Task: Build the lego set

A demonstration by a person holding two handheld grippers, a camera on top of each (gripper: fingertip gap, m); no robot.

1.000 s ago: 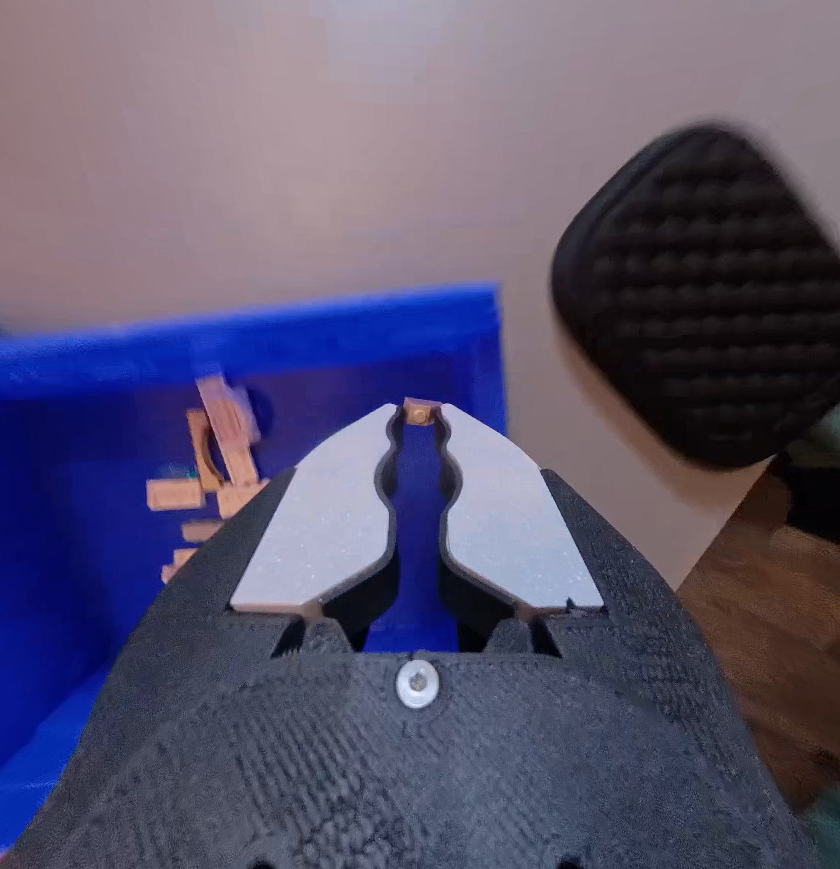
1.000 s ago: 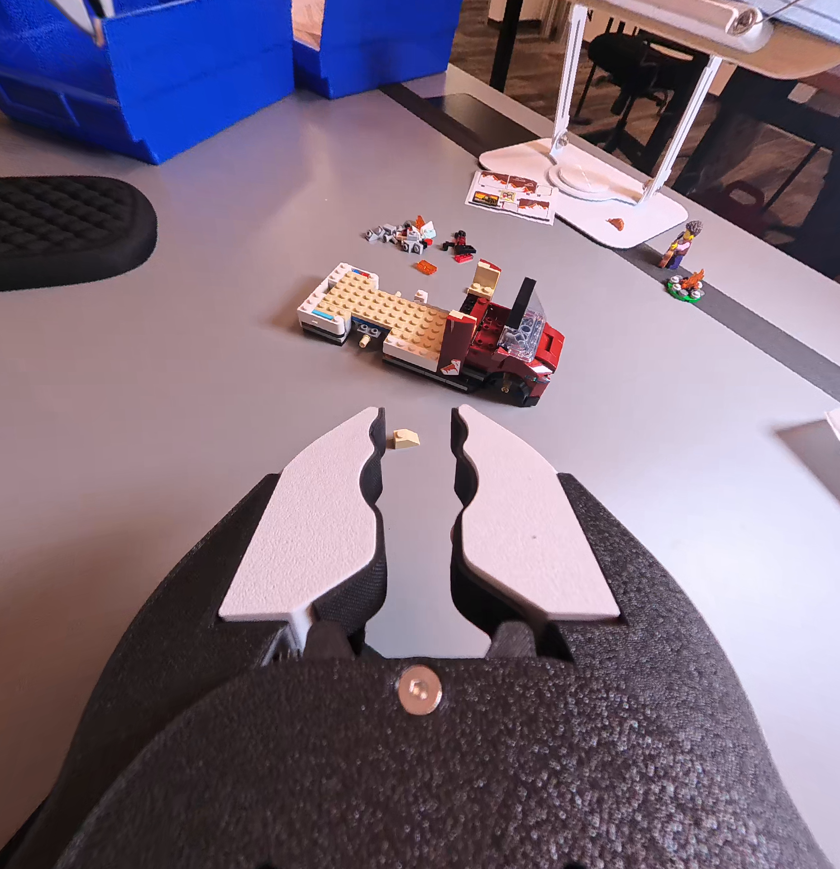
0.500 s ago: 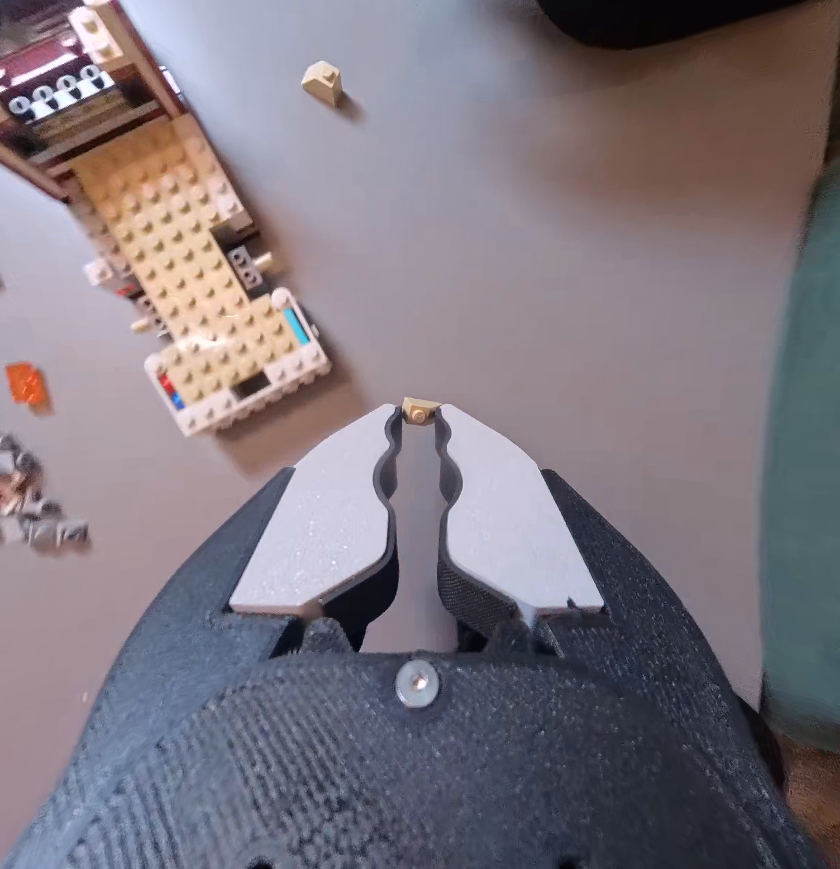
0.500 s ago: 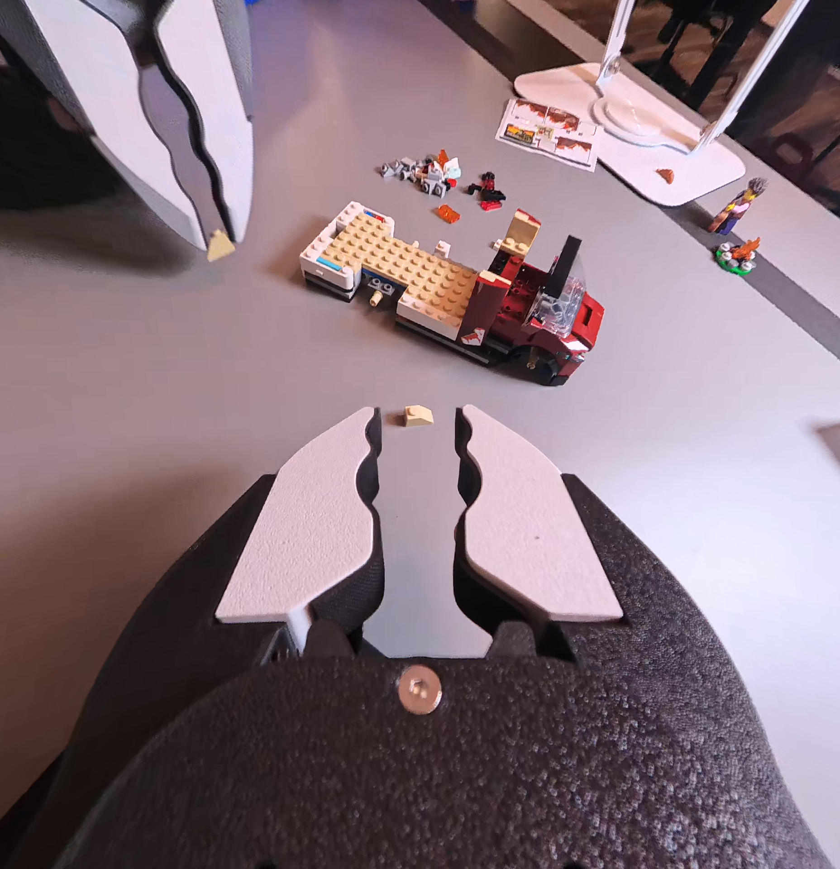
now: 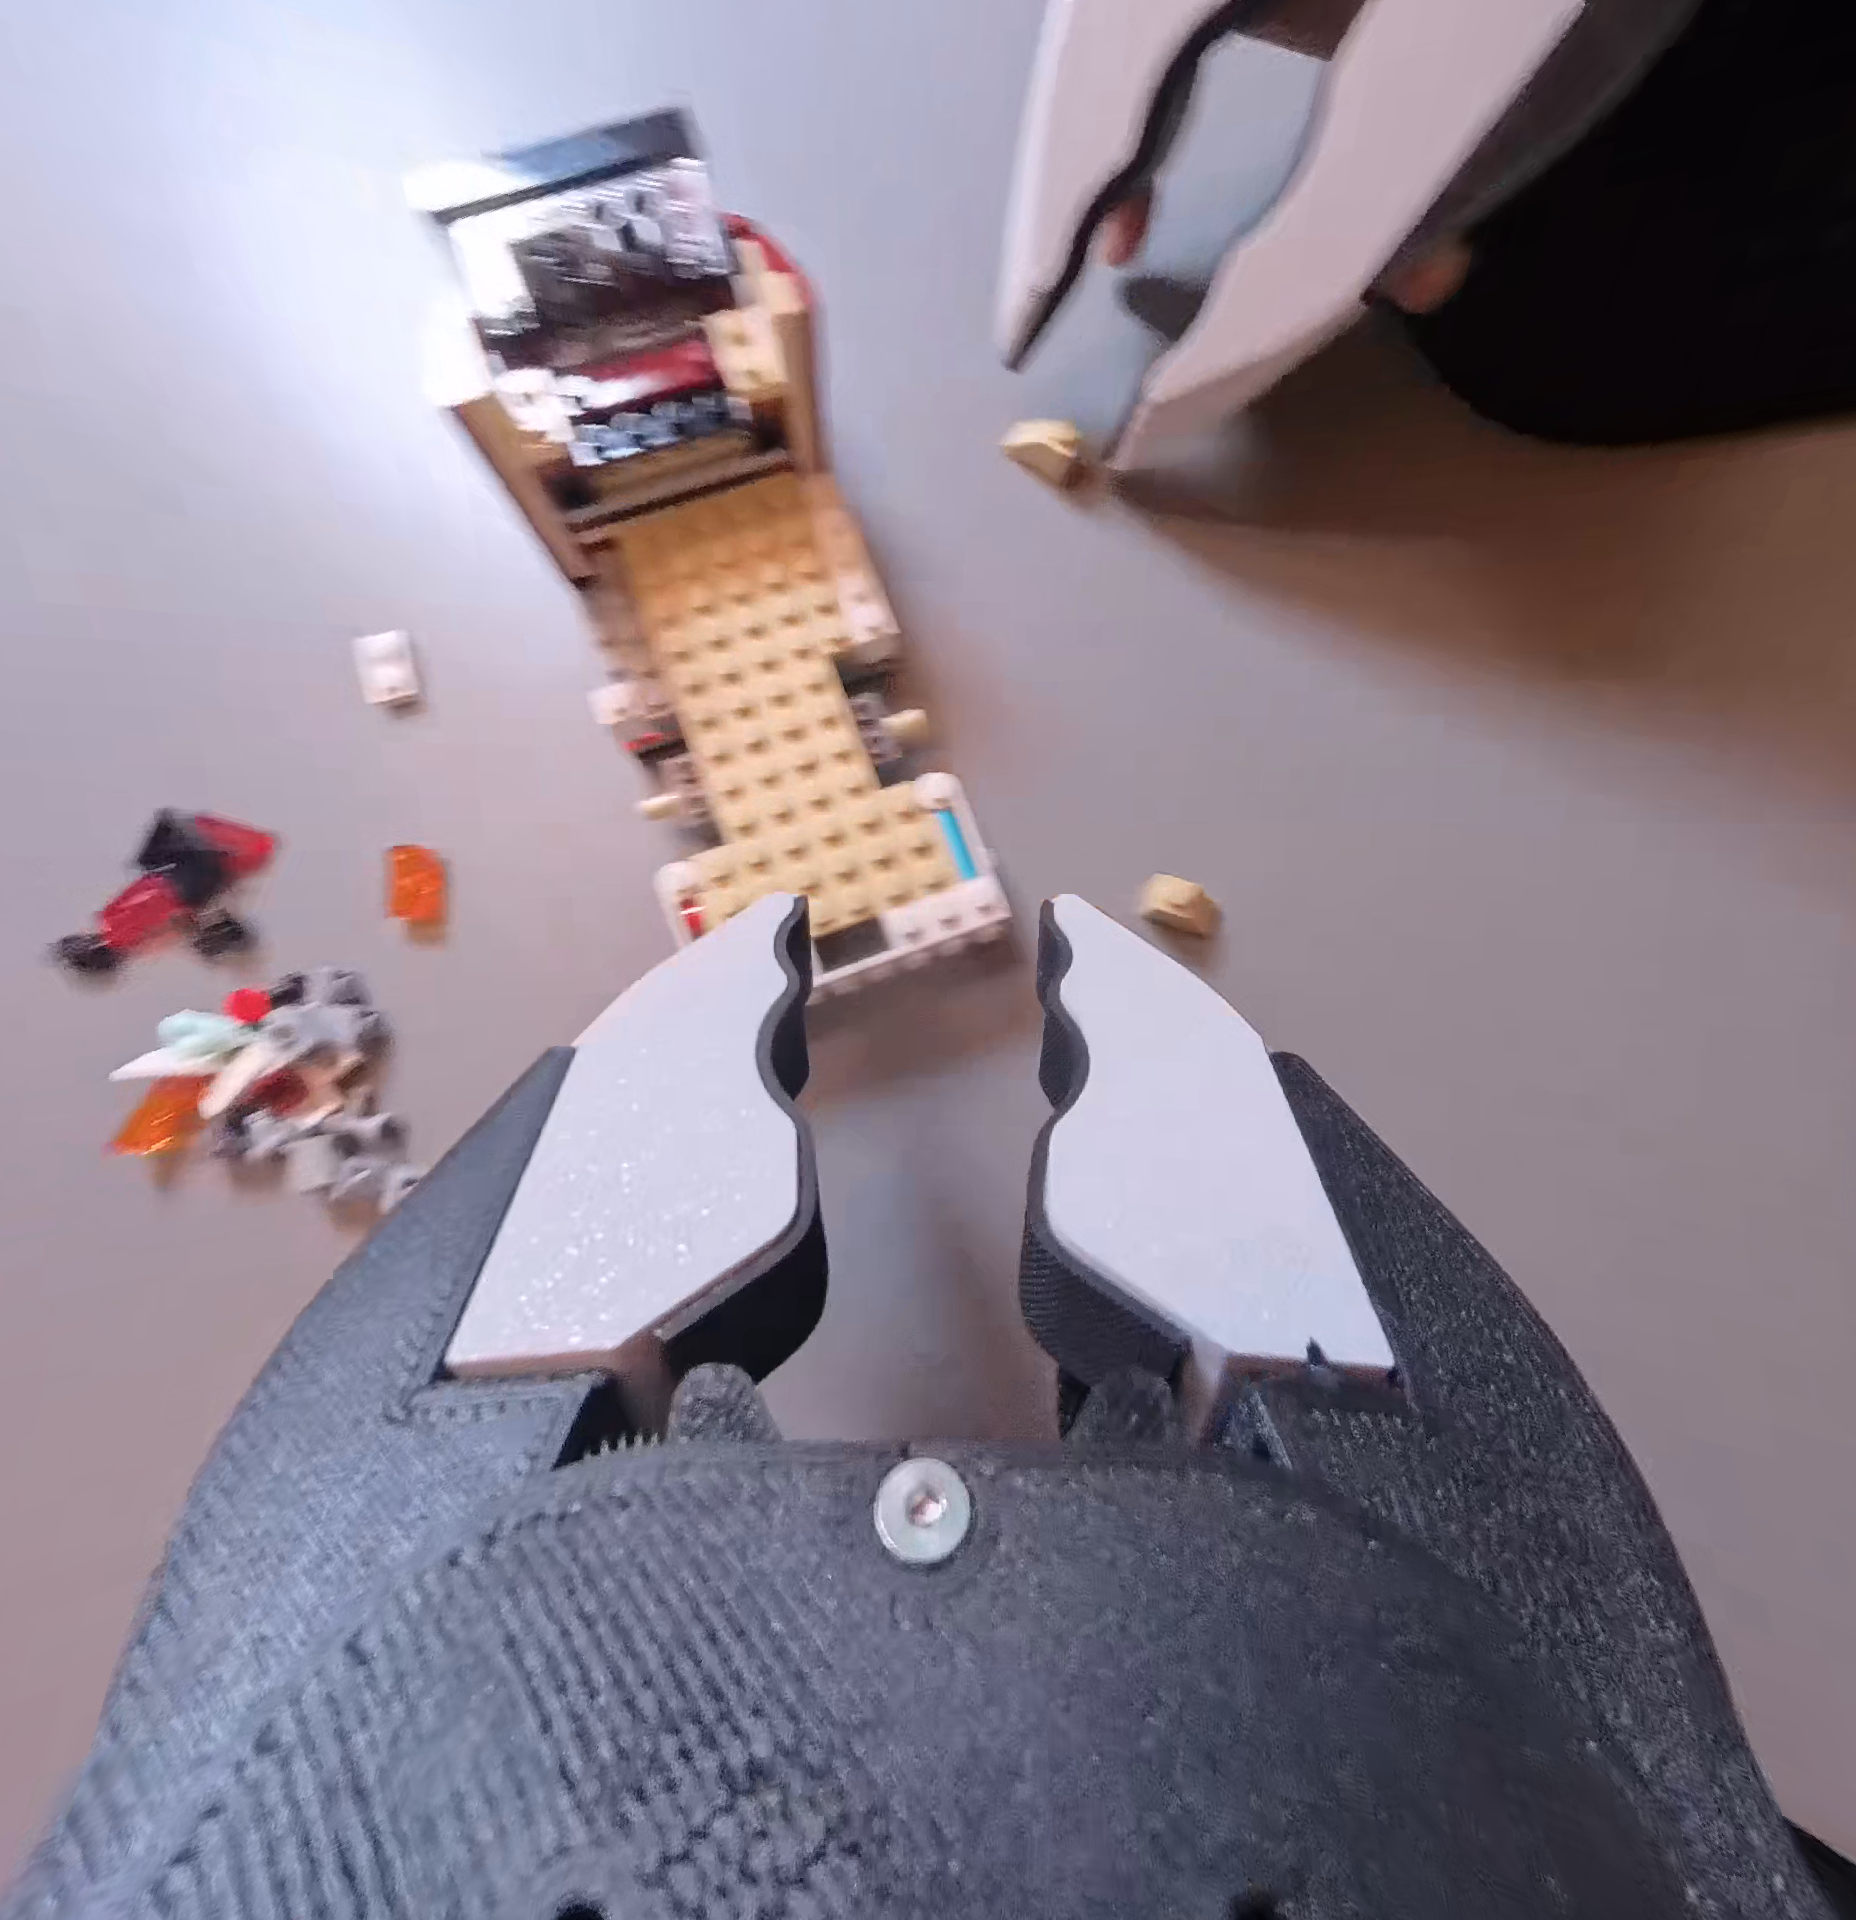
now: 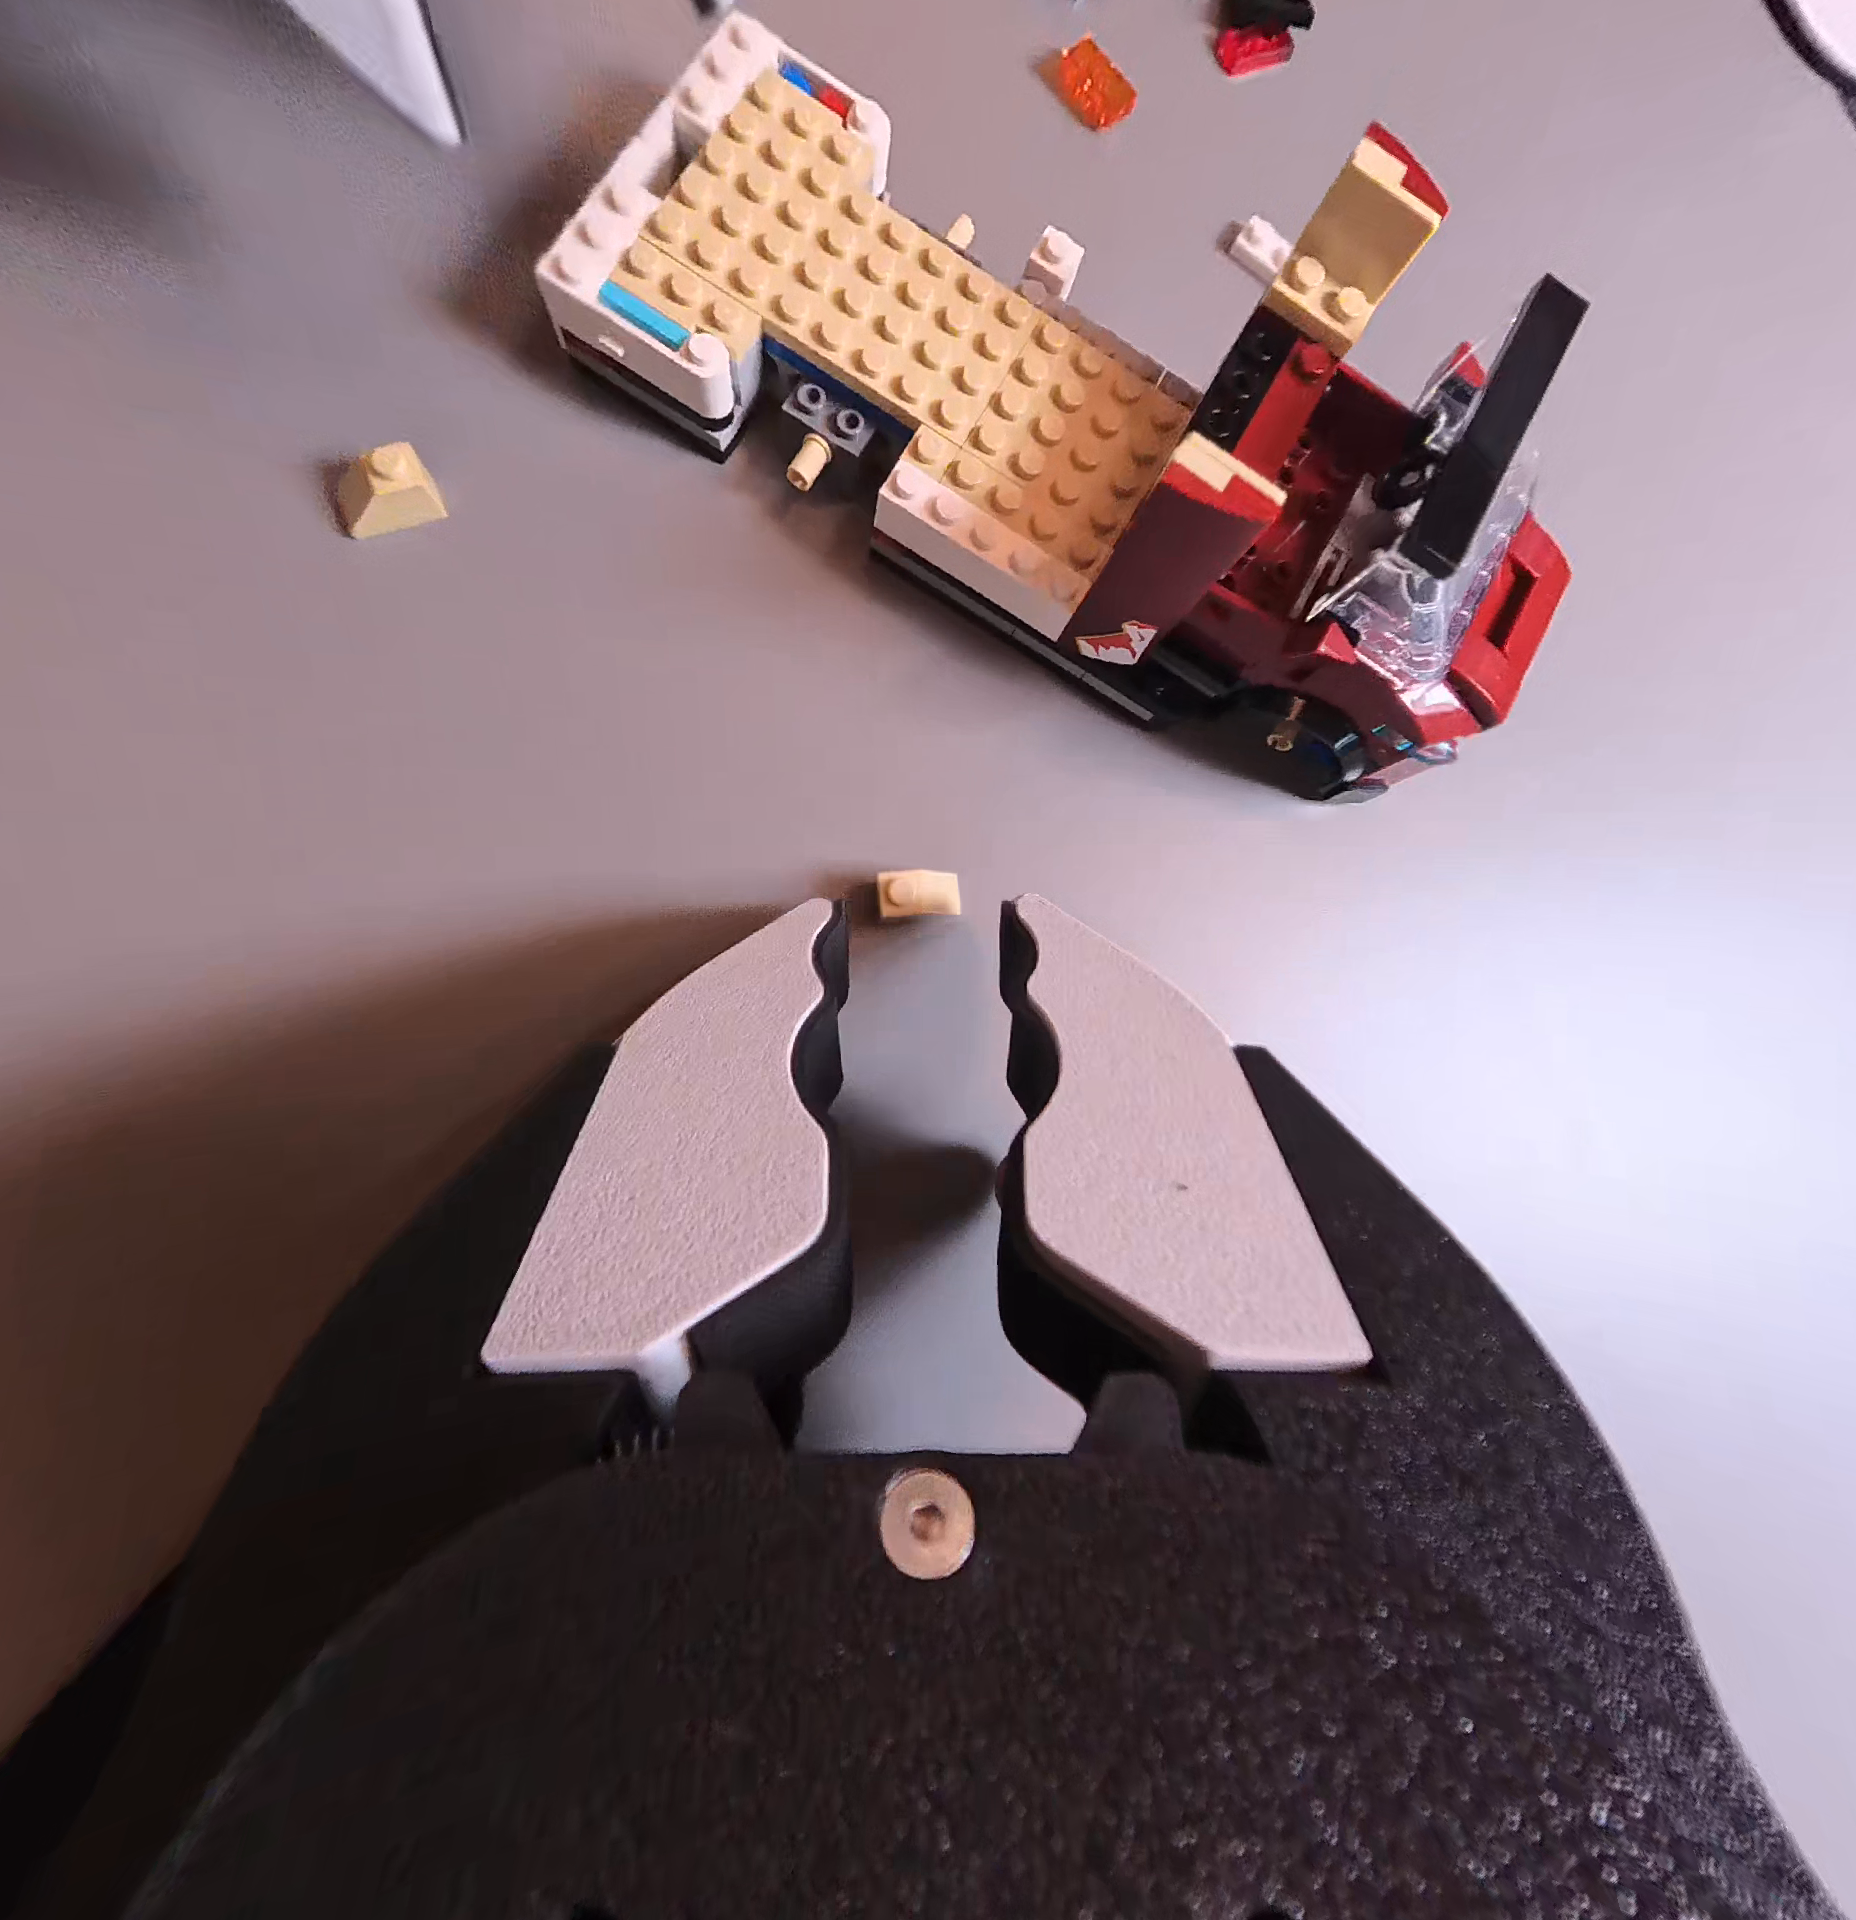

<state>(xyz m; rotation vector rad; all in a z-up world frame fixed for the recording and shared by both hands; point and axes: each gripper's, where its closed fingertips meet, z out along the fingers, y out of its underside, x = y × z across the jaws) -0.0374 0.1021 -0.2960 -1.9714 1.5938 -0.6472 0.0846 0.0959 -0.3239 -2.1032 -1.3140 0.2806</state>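
The left hand-held gripper (image 5: 919,914) hangs with its jaws parted and empty over the white rear edge of the half-built truck (image 6: 903,332), a tan sloped brick (image 5: 1178,902) lying on the grey surface (image 6: 384,727) just off its right fingertip. The right hand-held gripper (image 6: 922,909) is also spread and holding nothing, low over the surface, with a small tan brick (image 6: 917,894) lying just ahead of its tips. Bare surface runs wide between that brick and the truck's near side. Loose pieces (image 5: 269,1081) cluster well apart on the truck's far side
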